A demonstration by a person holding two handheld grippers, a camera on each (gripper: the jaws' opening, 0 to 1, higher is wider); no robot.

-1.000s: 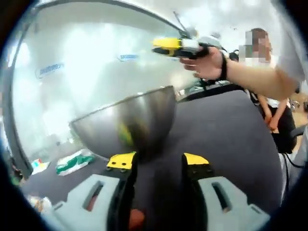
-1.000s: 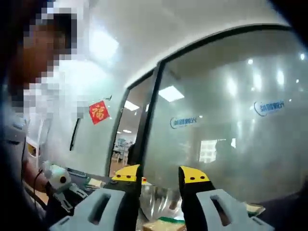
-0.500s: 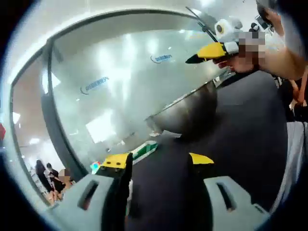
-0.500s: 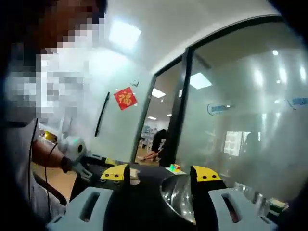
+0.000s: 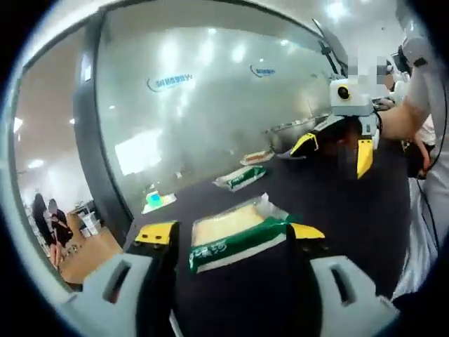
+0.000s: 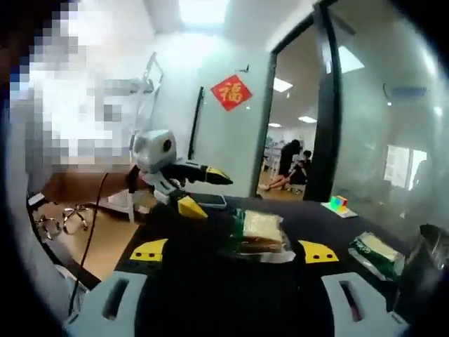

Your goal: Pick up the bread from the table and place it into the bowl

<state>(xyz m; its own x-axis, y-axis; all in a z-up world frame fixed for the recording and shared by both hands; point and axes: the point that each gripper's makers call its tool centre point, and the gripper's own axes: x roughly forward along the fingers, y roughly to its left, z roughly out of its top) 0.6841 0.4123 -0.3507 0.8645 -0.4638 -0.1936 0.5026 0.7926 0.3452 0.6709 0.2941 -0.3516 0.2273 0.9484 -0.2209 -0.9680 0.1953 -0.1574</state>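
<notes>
A packet of sliced bread (image 5: pixel 231 235) in a clear and green wrapper lies on the dark table, just ahead of my left gripper (image 5: pixel 231 242), whose jaws stand open on either side of it without touching it. The steel bowl (image 5: pixel 286 129) stands far back on the table. My right gripper (image 5: pixel 334 149) hangs open in front of the bowl, held by a hand. In the right gripper view the same bread packet (image 6: pixel 261 232) lies ahead of my open right gripper (image 6: pixel 233 251). The left gripper (image 6: pixel 203 192) comes in from the left, open. The bowl (image 6: pixel 425 261) sits at the right edge.
Two more wrapped bread packets (image 5: pixel 240 177) (image 5: pixel 256 156) lie further back on the table (image 5: pixel 351 210). A small coloured cube (image 6: pixel 339 202) rests near the glass wall. One bread packet (image 6: pixel 375 249) lies beside the bowl. People stand in the room beyond the glass.
Both views have swung round. The bowl, close before the left jaws a second ago, now sits far off, and a bread packet lies between them. The right jaws stand wider apart.
</notes>
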